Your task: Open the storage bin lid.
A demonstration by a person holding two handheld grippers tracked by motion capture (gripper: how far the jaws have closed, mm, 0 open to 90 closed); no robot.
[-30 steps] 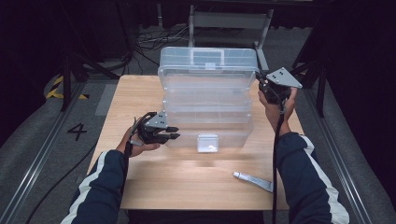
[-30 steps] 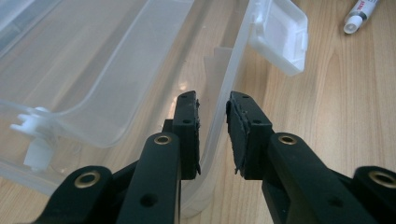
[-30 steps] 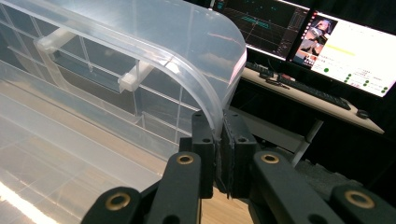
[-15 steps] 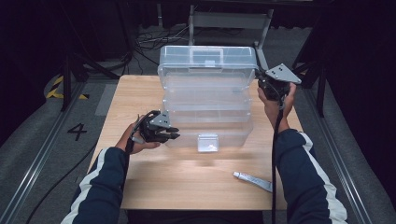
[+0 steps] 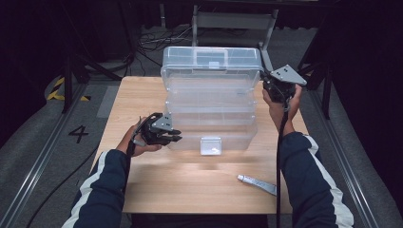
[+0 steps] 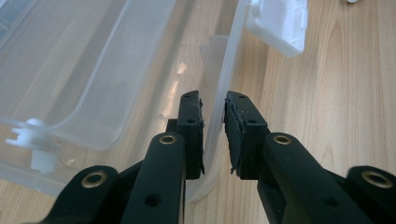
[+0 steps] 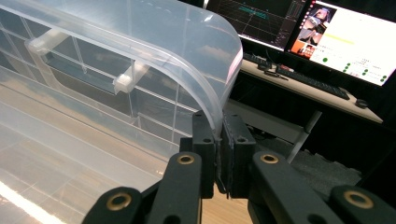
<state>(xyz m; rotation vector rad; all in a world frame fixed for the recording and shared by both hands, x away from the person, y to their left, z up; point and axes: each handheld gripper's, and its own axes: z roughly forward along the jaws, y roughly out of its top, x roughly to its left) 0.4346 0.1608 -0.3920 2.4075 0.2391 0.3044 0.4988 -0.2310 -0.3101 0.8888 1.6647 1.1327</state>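
Note:
A clear plastic toolbox [image 5: 211, 102] stands open in the middle of the wooden table [image 5: 190, 190], its lid [image 5: 211, 64] raised at the back and its trays stepped out. My left gripper [image 5: 176, 137] is at the left front corner of the lowest part. In the left gripper view it [image 6: 215, 107] is shut on the thin clear wall [image 6: 229, 60], which runs up between the pads. My right gripper [image 5: 267, 88] is raised at the lid's right end. In the right gripper view it [image 7: 220, 121] is shut on the lid's curved rim [image 7: 205, 70].
A white latch [image 5: 211, 145] sits on the box's front. A small white tube [image 5: 256, 184] lies on the table at the front right. A chair frame [image 5: 233, 21] stands behind the table, and dark floor with rails runs along both sides. Monitors [image 7: 345, 32] stand on a desk beyond.

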